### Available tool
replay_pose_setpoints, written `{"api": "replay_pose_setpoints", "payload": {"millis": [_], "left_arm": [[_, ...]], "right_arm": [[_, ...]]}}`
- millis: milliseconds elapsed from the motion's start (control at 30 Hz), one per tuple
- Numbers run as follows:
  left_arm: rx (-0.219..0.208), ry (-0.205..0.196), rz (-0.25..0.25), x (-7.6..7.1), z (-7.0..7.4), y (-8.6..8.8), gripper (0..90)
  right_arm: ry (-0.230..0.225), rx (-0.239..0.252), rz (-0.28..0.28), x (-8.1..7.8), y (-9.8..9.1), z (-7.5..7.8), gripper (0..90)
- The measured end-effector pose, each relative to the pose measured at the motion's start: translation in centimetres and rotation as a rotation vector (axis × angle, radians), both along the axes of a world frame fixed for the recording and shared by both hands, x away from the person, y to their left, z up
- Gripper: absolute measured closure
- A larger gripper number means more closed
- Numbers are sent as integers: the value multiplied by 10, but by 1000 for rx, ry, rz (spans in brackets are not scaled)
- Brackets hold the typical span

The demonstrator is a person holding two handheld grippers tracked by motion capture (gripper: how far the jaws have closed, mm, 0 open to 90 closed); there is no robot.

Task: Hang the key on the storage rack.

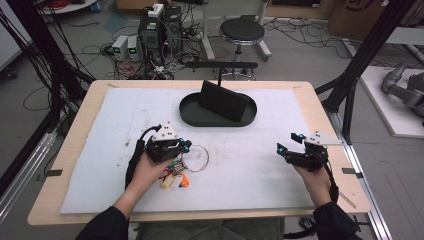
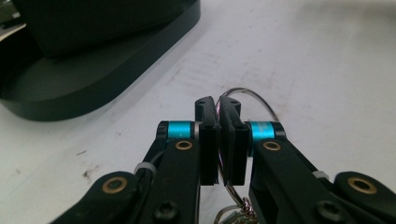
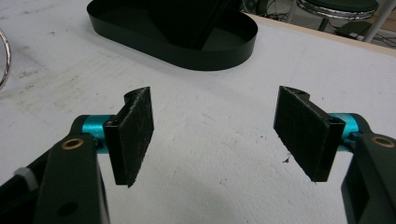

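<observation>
Left gripper (image 1: 176,146) has its jaws pinched closed on the thin wire key ring (image 2: 252,99), near the front edge of the tabletop, left of centre; coloured key tags (image 1: 175,180) trail beneath, seemingly resting on the white mat (image 1: 260,170). Advice: lift straight and slowly so the wire does not slip between the pads, letting the tags swing free. Right gripper (image 3: 215,135) hovers near the right edge, jaws wide apart, holding nothing. Black oval tray (image 1: 195,119) with upright black stand (image 1: 223,101) sits toward the far edge, well apart; path looks unobstructed.
</observation>
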State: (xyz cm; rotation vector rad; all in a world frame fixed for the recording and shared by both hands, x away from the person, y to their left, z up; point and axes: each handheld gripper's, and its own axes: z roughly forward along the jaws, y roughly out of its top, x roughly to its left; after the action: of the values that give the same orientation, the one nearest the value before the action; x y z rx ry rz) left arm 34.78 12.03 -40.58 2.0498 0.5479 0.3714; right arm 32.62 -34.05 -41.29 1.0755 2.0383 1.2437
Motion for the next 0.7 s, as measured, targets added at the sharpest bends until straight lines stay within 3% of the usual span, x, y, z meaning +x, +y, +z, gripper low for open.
{"api": "replay_pose_setpoints", "payload": {"millis": [367,700], "left_arm": [[-29,-36,-63,-21,9,-5,861],[-20,-19,-106,-25,7,-5,851]], "right_arm": [[-3,0,0,0,-1,0,293],[-5,-8,7,1,1,0,292]]}}
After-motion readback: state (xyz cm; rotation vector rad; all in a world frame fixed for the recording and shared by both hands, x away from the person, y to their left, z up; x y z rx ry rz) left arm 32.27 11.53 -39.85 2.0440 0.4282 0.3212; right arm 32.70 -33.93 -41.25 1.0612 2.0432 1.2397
